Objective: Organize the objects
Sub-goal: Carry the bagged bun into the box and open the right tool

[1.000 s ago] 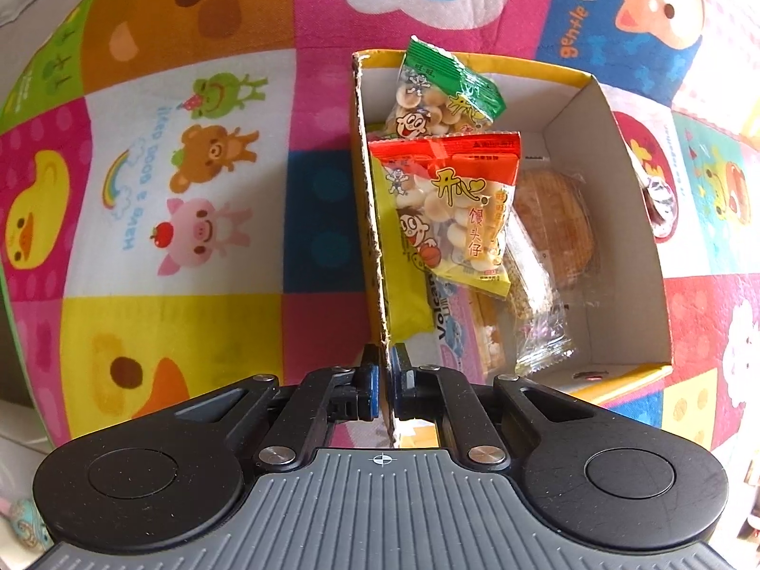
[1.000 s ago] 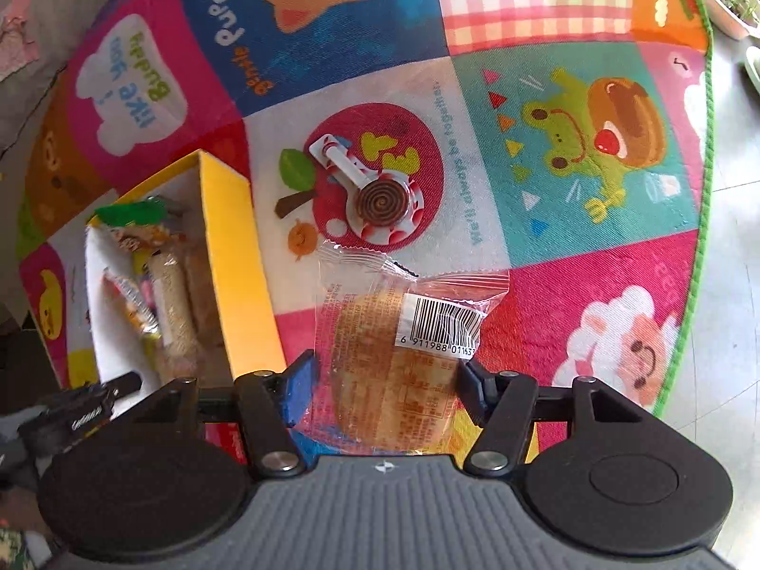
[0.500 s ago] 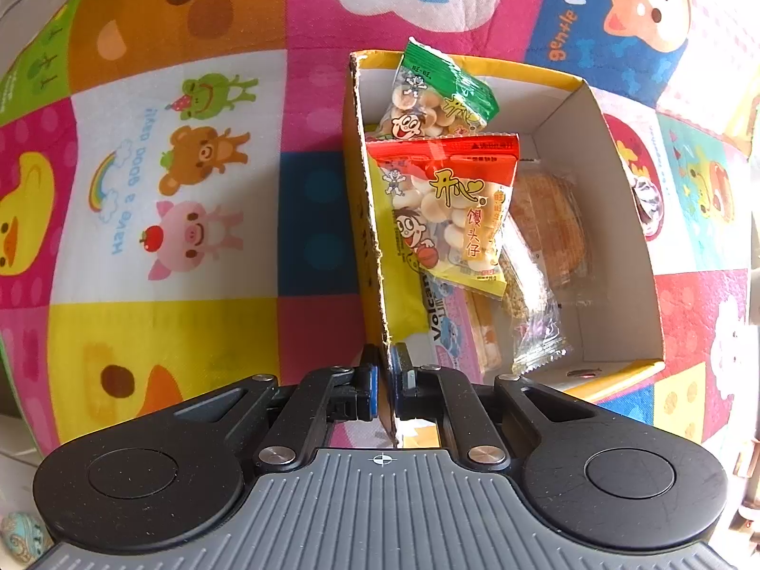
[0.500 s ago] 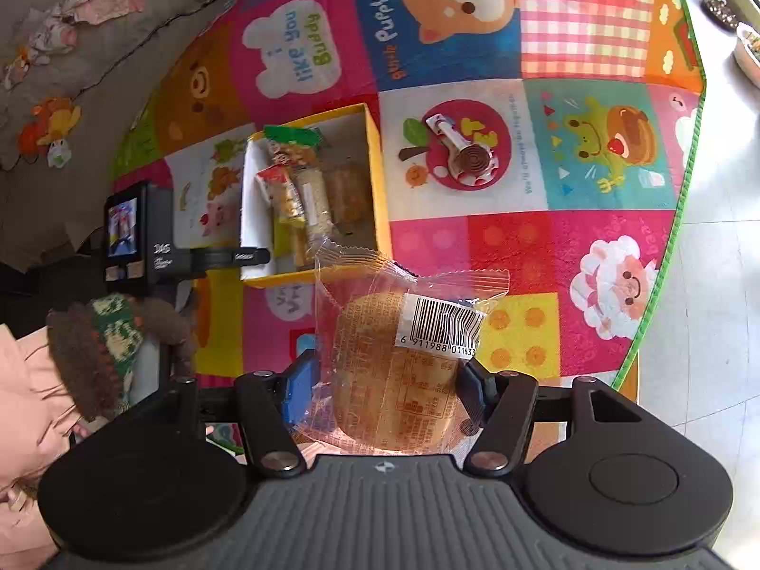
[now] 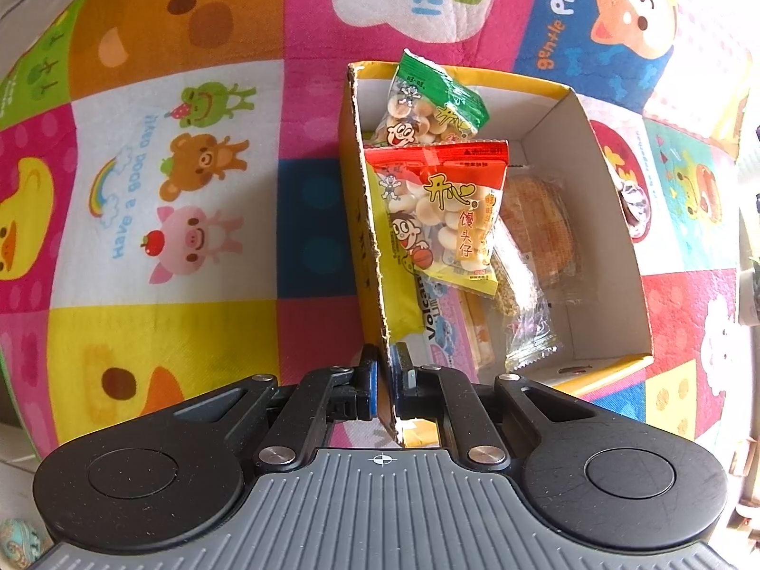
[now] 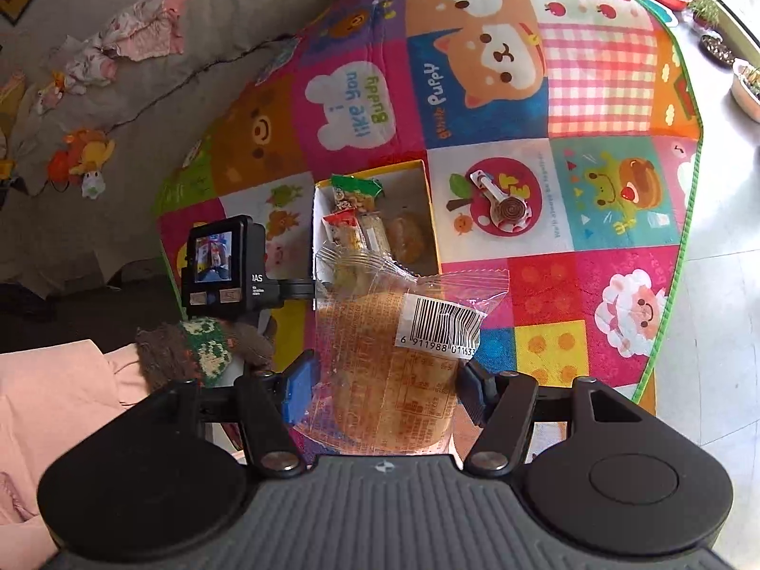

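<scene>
We are pinching the near left wall of the yellow cardboard box (image 5: 368,256) with our left gripper (image 5: 384,380), its jaws closed tight on the cardboard edge, one finger outside and one inside. The box is sitting on the colourful cartoon play mat (image 5: 180,199). Inside it, a red-topped biscuit packet (image 5: 444,218) is leaning against the left wall, overlapping a green-topped biscuit packet (image 5: 434,104) at the far end, and a clear-wrapped round cake (image 5: 539,232) is lying toward the right side, with more wrapped snacks underneath. With our right gripper (image 6: 384,392) we are holding a clear-wrapped pastry (image 6: 394,380) with a barcode label, both blue pads pressing on the wrapper's sides, high above the mat and nearer to us than the box (image 6: 430,209). A swirl-patterned wrapped sweet (image 6: 506,206) is lying on the mat just right of the box. A knitted-gloved hand (image 6: 204,351) is showing below the left gripper's camera screen (image 6: 213,256).
</scene>
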Available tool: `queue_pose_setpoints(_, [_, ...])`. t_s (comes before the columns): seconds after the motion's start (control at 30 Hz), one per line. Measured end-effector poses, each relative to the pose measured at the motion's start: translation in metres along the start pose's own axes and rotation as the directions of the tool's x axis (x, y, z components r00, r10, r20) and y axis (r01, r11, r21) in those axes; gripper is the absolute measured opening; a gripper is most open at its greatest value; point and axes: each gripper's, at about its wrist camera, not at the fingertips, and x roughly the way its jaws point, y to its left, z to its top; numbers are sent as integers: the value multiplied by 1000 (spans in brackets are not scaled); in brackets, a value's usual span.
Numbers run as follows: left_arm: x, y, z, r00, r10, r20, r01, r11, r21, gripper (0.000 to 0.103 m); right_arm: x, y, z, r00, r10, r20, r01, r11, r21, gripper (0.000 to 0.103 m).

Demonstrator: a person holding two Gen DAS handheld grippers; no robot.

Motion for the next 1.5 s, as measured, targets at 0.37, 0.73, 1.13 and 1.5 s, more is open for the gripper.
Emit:
queue_pose_setpoints(0.37, [2, 6, -1, 1000, -24, 10, 24, 999, -45, 9, 2, 14, 1, 1000, -24, -14, 23, 1000, -17, 61])
queue_pose_setpoints(0.73, [2, 4, -5, 1000, -20, 8, 20, 1000, -23, 9, 17, 18, 26, 999, -45, -4, 45, 999, -18, 61])
queue_pose_setpoints(1.13, [1, 6, -7, 999, -30, 13, 30, 999, -27, 9, 61, 14, 44, 994, -37, -100, 41, 998, 37, 61])
queue_pose_setpoints(1.5, [2, 8, -8, 999, -41, 21, 42, 998, -39, 9, 92, 41, 88, 997, -51, -51, 48, 997, -56, 62])
